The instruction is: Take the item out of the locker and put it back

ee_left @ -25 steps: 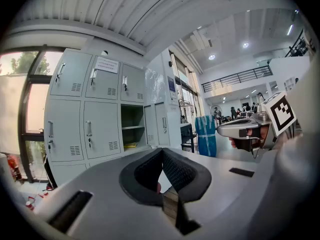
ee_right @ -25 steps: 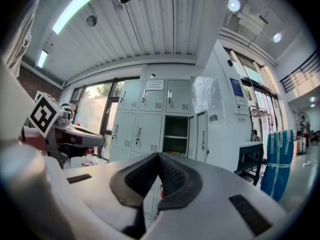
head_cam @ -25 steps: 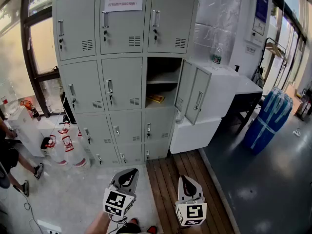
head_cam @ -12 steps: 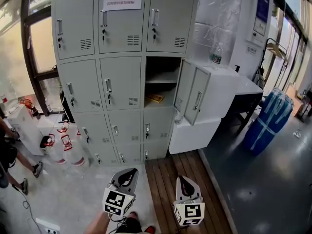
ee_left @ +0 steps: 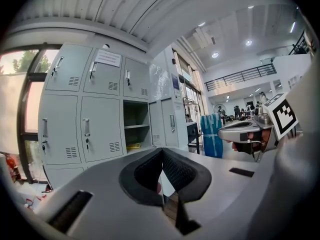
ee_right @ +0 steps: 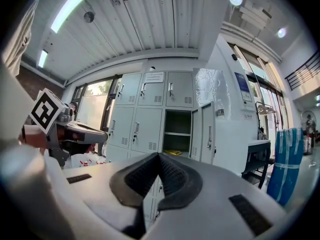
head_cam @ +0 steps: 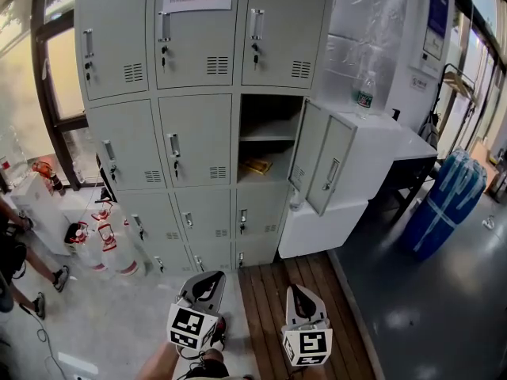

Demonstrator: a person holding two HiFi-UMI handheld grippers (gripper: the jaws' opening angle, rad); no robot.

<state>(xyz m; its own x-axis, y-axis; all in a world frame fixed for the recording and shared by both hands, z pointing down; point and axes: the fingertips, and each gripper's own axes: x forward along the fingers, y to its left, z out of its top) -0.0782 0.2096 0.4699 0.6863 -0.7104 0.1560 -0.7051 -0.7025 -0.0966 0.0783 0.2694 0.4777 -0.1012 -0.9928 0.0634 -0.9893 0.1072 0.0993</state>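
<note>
At the far left edge of the head view, a person's leg (head_cam: 33,265) stands on the grey floor, near a cluster of white jugs with red caps (head_cam: 101,242) at the foot of the locker bank (head_cam: 142,145). The locker bank is grey, three columns wide. In its right column, one compartment (head_cam: 269,125) in the second row stands open, split by a shelf. The yellow item (head_cam: 257,165) lies flat on the compartment floor under that shelf. The door (head_cam: 321,155) is swung out to the right. Just beside the door is a white cabinet (head_cam: 380,153) with a water bottle (head_cam: 364,93) upright on top. A blue wrapped bundle (head_cam: 446,203) leans further right.

You hold both grippers low, well apart from the locker bank and pointed toward it. The left gripper (head_cam: 209,279) is over the grey floor, its jaws closed tip to tip with nothing between them. The right gripper (head_cam: 299,290) is over the wooden floor strip (head_cam: 265,287), its jaws fully closed and empty
</note>
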